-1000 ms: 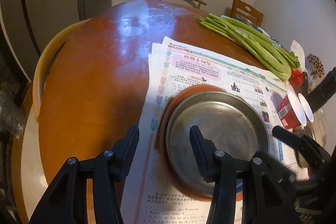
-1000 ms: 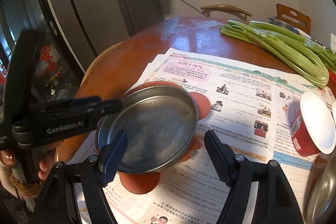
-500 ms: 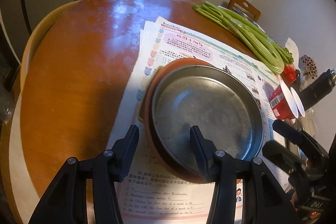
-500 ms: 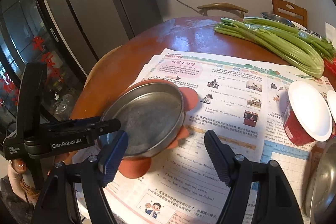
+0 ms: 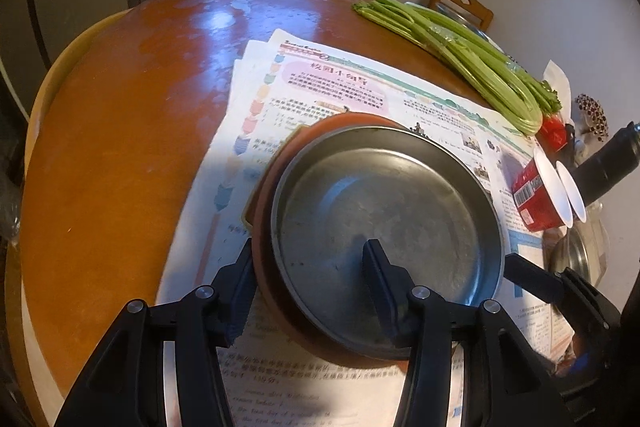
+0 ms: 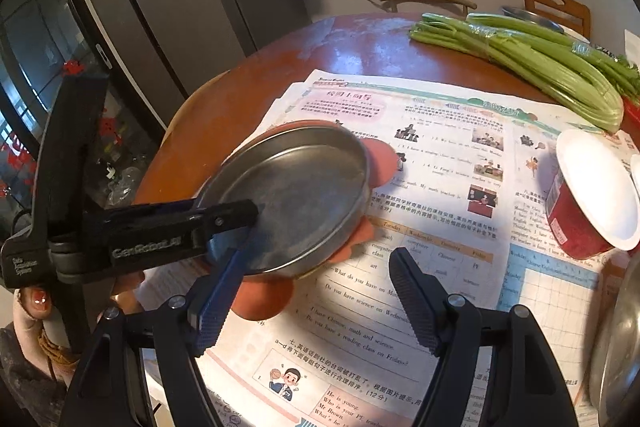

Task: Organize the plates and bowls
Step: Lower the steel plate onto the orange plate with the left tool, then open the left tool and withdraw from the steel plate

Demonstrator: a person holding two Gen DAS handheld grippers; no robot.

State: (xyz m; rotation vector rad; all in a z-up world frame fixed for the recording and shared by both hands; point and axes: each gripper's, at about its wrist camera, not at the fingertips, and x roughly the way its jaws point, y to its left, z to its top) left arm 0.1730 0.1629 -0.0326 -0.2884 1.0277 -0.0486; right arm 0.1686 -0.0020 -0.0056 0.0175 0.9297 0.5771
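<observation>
Metal plate (image 5: 384, 227) sits between the left gripper (image 5: 308, 283) fingers, its rim pinched, tilted over an orange plate (image 6: 260, 297) on the newspaper (image 6: 440, 187). Right gripper (image 6: 316, 297) is just beside them, jaws apart, holding nothing.

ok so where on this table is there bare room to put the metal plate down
The bare table left of the newspaper is free, out to its edge, and so is the stretch beyond the paper, left of the celery. The printed sheet near the right gripper is open too. It is crowded on the right, around the red cup.
</observation>
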